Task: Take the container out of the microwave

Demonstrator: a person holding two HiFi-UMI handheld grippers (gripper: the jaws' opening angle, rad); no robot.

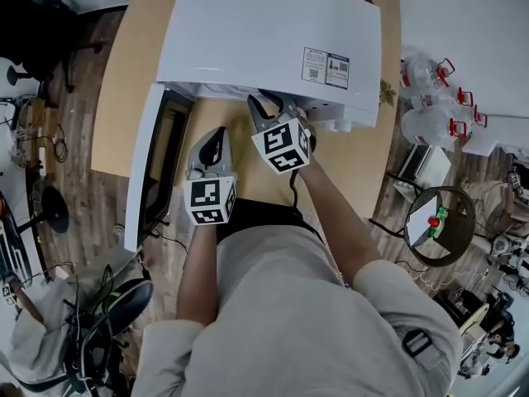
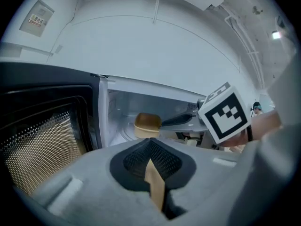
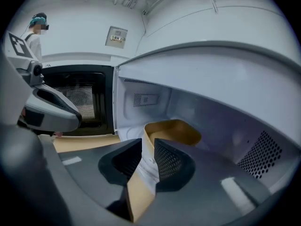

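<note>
One grip on: my right hand-held gripper (image 3: 149, 144) clamps the container (image 3: 175, 131) near wall, frame centre, inside microwave (image 3: 221, 86); left hand-held gripper (image 2: 150, 144) clenched, empty.

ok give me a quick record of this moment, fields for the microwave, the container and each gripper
microwave: white, on the wooden table, door swung open to the left
container: tan, open-topped, inside the microwave
right gripper: reached into the microwave, jaws shut on the container's near wall
left gripper: outside, by the open door, jaws together, holding nothing
task stage: container gripped, not yet out
</note>
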